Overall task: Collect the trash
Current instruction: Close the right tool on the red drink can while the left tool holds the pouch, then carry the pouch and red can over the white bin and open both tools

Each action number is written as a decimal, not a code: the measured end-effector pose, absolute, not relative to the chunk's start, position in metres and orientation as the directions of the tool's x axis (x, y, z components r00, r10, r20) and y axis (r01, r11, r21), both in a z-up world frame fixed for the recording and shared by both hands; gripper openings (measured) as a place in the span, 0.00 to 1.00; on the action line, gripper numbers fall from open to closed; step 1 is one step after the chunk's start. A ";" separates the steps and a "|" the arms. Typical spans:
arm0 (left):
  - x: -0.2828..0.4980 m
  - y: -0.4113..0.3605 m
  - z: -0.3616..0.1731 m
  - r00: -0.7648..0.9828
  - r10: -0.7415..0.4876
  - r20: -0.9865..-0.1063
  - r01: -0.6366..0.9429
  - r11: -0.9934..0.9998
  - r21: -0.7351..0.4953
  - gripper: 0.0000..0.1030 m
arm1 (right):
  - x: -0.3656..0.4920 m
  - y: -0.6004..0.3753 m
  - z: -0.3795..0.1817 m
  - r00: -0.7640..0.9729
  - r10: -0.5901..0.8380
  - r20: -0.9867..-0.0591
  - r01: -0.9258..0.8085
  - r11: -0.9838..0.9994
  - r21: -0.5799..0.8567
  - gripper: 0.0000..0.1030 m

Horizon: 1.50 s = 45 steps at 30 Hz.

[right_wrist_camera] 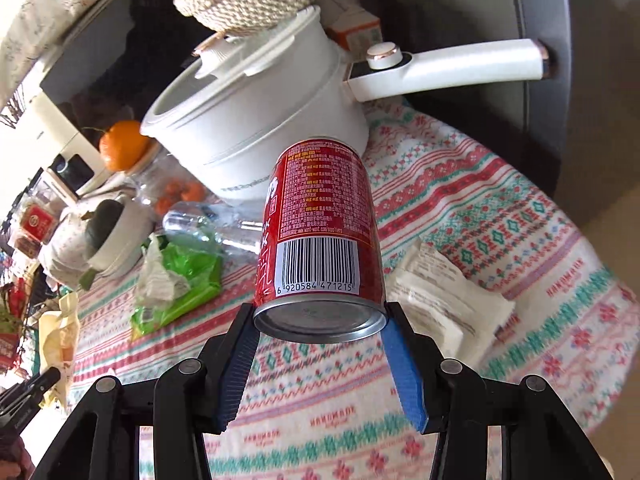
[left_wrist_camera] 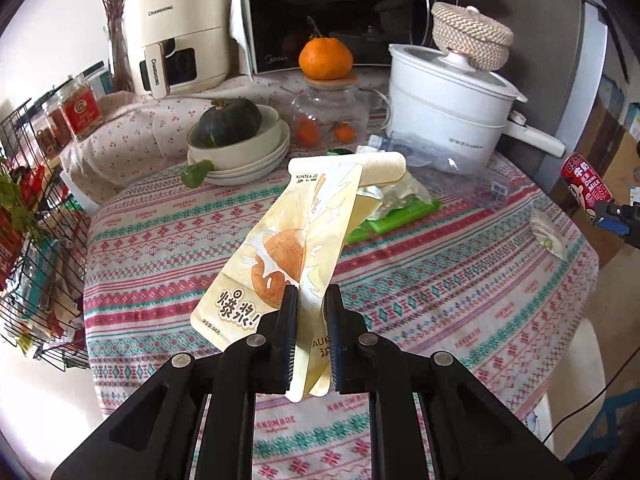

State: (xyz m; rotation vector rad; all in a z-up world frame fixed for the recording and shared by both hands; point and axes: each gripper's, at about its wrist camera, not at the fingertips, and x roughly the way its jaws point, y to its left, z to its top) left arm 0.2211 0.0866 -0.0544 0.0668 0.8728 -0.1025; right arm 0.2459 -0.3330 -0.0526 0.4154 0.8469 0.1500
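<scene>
Red can (right_wrist_camera: pixel 320 236) in right claw (right_wrist_camera: pixel 320 316), barcode side only there; yellow wrapper (left_wrist_camera: pixel 288 248) in left claw (left_wrist_camera: pixel 312 304).

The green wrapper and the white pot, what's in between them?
A clear plastic bottle lies on its side between the green wrapper and the white pot; the right wrist view shows it best.
</scene>
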 end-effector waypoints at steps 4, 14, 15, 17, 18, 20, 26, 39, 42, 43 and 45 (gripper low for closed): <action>0.191 0.062 -0.045 0.648 -0.103 -0.754 0.152 0.988 -0.004 0.14 | 0.211 -0.334 -0.043 0.638 0.306 -0.706 0.018 0.911 0.411 0.53; 0.120 -0.001 -0.035 0.651 -0.222 -0.726 0.244 0.967 -0.077 0.14 | 0.127 -0.345 -0.036 0.599 0.286 -0.748 0.022 0.928 0.373 0.53; 0.113 -0.006 -0.035 0.652 -0.229 -0.722 0.250 0.965 -0.081 0.14 | 0.119 -0.347 -0.037 0.597 0.284 -0.750 0.029 0.927 0.374 0.53; 0.100 -0.018 -0.036 0.657 -0.241 -0.714 0.261 0.962 -0.084 0.14 | 0.104 -0.351 -0.041 0.591 0.283 -0.756 0.042 0.924 0.379 0.53; 0.093 -0.024 -0.037 0.657 -0.250 -0.711 0.269 0.959 -0.089 0.14 | 0.097 -0.353 -0.043 0.587 0.282 -0.759 0.053 0.922 0.383 0.53; 0.082 -0.034 -0.041 0.654 -0.274 -0.705 0.285 0.953 -0.105 0.14 | 0.084 -0.356 -0.046 0.578 0.276 -0.768 0.072 0.920 0.385 0.53; 0.060 -0.063 -0.058 0.607 -0.331 -0.723 0.343 0.929 -0.138 0.14 | 0.048 -0.363 -0.056 0.541 0.252 -0.802 0.108 0.925 0.363 0.53; 0.039 -0.138 -0.092 0.485 -0.421 -0.766 0.485 0.859 -0.165 0.14 | 0.008 -0.390 -0.098 0.475 0.181 -0.861 0.203 0.930 0.307 0.53; 0.040 -0.158 -0.101 0.448 -0.447 -0.774 0.512 0.838 -0.188 0.14 | 0.002 -0.398 -0.102 0.466 0.161 -0.870 0.225 0.929 0.293 0.53; 0.041 -0.165 -0.104 0.435 -0.459 -0.775 0.520 0.830 -0.200 0.14 | 0.000 -0.401 -0.104 0.463 0.159 -0.872 0.235 0.927 0.294 0.53; 0.044 -0.179 -0.110 0.409 -0.480 -0.776 0.535 0.815 -0.223 0.14 | -0.003 -0.406 -0.105 0.458 0.147 -0.877 0.251 0.925 0.286 0.53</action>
